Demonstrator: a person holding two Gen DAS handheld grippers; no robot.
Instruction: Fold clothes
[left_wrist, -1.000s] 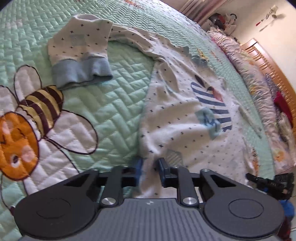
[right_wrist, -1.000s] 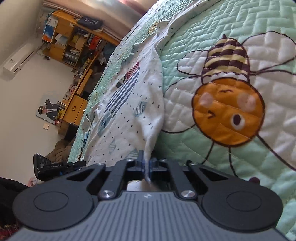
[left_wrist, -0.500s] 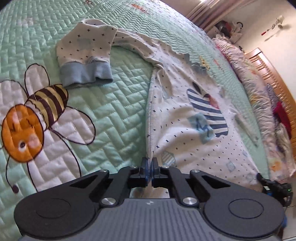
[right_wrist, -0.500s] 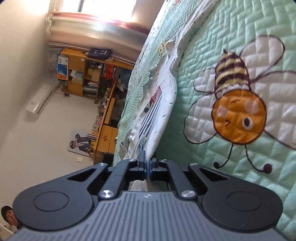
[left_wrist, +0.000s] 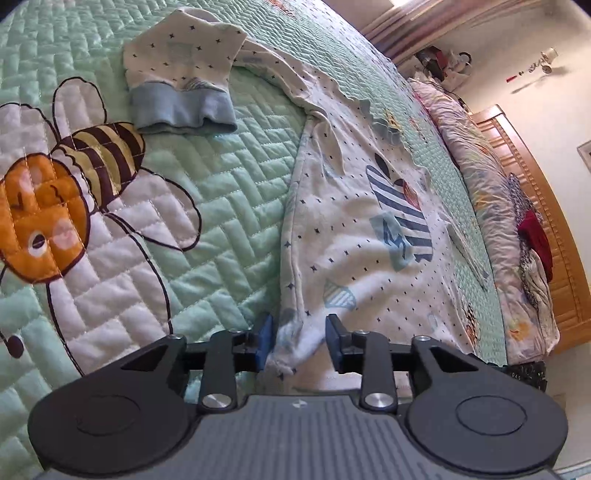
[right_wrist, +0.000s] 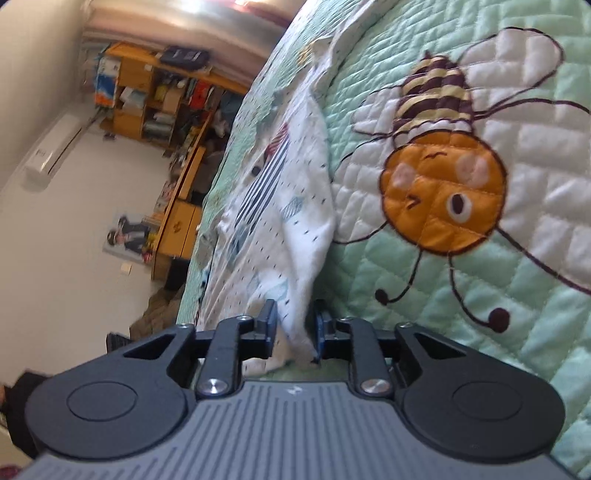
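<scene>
1. The white star-print shirt (left_wrist: 369, 236) lies spread flat on the green quilted bedspread (left_wrist: 229, 192), its blue-cuffed sleeve (left_wrist: 181, 85) folded inward beside a stitched bee (left_wrist: 62, 199).
2. The left gripper (left_wrist: 299, 341) is opening; the hem corner sits loose between its parted jaws.
3. The right gripper (right_wrist: 294, 328) is opening too, with the shirt's other hem corner between its jaws; motion blur makes contact with the pads hard to judge.
</scene>
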